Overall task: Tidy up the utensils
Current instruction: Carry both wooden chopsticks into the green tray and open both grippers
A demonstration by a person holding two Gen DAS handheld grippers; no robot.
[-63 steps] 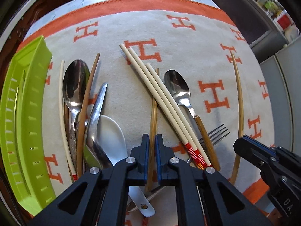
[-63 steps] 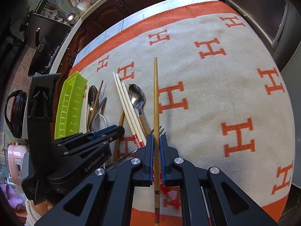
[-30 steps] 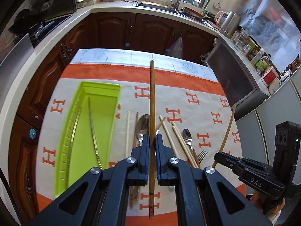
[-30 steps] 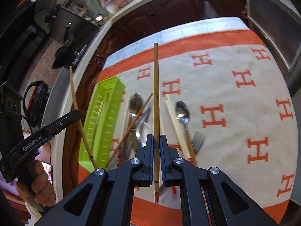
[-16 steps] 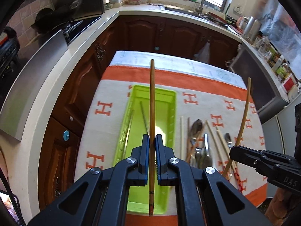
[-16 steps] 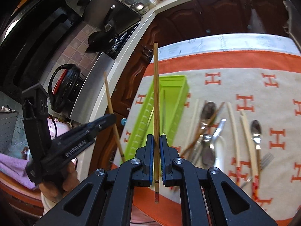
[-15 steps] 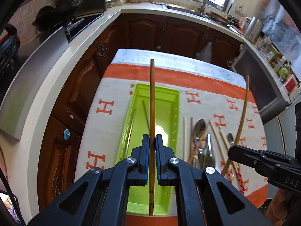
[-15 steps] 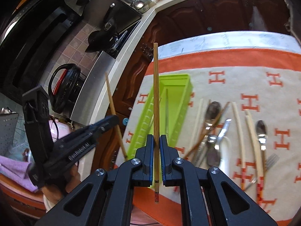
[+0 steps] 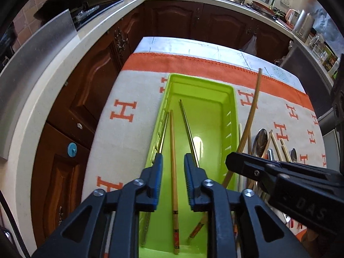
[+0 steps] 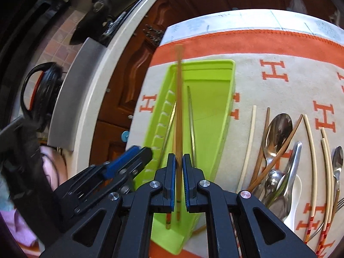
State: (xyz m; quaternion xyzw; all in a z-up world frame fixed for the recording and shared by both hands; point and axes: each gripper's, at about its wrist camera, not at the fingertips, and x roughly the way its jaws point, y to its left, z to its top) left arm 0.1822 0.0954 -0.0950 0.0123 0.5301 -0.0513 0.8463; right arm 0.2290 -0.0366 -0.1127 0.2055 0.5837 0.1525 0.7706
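The left hand-held gripper [image 9: 173, 173] hangs spread over the near end of the green tray [image 9: 233, 116], a brown chopstick [image 9: 173, 167] lying loose on the tray floor between its fingers, flanked by two thin metal chopsticks [image 9: 189, 129]. The right hand-held gripper [image 10: 178, 173] pinches a second brown chopstick [image 10: 178, 99] above the tray. Farther right, spoons [image 10: 277, 135] and pale chopsticks [image 10: 311, 150] lie heaped on the orange-lettered cloth [image 10: 273, 73] covering the bench.
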